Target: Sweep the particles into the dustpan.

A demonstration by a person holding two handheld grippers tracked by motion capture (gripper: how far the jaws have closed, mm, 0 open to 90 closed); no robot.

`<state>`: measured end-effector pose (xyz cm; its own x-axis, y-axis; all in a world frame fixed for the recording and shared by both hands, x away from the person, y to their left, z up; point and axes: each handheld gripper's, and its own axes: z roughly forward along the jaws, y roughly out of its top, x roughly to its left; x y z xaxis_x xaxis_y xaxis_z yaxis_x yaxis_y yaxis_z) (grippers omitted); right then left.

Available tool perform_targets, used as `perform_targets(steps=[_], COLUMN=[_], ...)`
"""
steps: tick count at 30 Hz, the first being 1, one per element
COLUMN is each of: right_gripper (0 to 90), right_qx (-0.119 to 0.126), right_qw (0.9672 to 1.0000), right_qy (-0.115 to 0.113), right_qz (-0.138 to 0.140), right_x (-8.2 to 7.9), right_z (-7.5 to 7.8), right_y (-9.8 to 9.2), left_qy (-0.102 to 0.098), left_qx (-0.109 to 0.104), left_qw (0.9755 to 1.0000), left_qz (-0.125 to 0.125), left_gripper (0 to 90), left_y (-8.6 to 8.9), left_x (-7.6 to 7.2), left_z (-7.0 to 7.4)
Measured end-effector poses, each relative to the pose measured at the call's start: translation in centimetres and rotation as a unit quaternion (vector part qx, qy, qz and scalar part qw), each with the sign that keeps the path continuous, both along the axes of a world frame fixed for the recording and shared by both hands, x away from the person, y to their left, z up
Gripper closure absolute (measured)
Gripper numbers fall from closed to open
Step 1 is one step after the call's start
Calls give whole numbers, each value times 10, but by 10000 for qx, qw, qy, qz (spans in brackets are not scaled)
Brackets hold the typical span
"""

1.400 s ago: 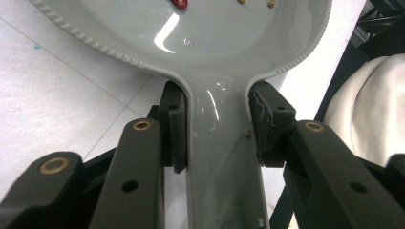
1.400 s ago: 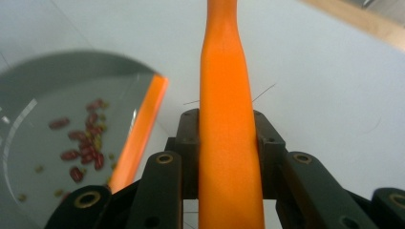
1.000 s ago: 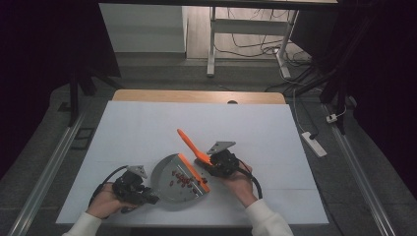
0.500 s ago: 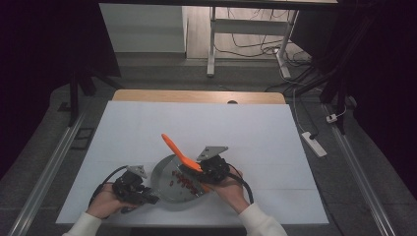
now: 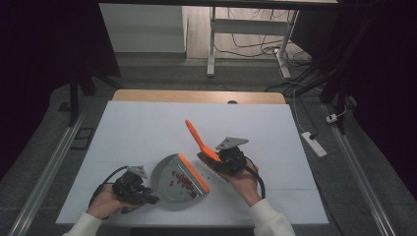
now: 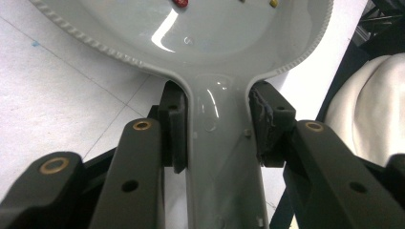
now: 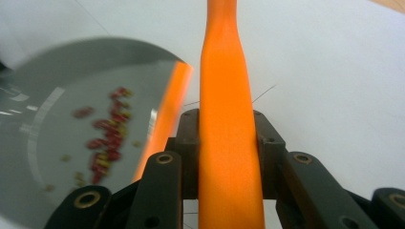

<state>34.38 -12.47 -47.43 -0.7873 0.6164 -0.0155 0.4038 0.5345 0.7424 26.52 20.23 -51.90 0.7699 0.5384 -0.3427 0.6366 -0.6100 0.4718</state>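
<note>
A grey dustpan point(image 5: 169, 173) with an orange lip point(image 5: 194, 173) lies on the white table, and small red and yellow bits point(image 5: 181, 180) are scattered inside it. My left gripper point(image 5: 147, 198) is shut on the dustpan's handle point(image 6: 222, 157), with a pad pressing each side. My right gripper point(image 5: 218, 158) is shut on the orange handle of a brush point(image 5: 196, 135). The handle points up and away to the left. The brush's dark head sits just right of the pan's lip. In the right gripper view the brush handle point(image 7: 224, 119) runs up between the jaws, with the dustpan point(image 7: 57, 95) to its left.
The white table top point(image 5: 147, 128) stretches away beyond the pan, with a wooden strip point(image 5: 196, 96) along its far edge. A power strip point(image 5: 314, 143) lies on the floor to the right. Metal rails run along both sides of the table.
The right gripper swung the brush left onto the pan's lip half a second ago, then drew it back to the right and slightly up. The left gripper and the dustpan stayed put.
</note>
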Motion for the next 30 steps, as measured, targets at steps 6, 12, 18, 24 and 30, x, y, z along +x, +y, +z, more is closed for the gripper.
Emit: perform_targets(steps=[6,12,18,24,30], right_gripper=[703,702,702,702,702], right_qx=[-349,-274,-370,-320,-308], right_qw=[9993,9995,9992,9993,9991], right_qy=[82,157,100,136,173], right_qz=[-90,25,95,125,250], right_x=[4,-3,-7,-9,-14], right_z=[-16,-18,-17,-18,-18], right_y=[1,7,12,14,21], left_qy=[12,8,8,0,-3], left_qx=[2,-11,-7,-10,-9], left_qw=[10000,10000,10000,10000,10000], left_qz=[-12,12,-1,3,7], left_gripper=[623,623,623,623,623], left_y=[0,0,0,0,0], left_x=[0,0,0,0,0], left_z=[-1,-1,0,0,0])
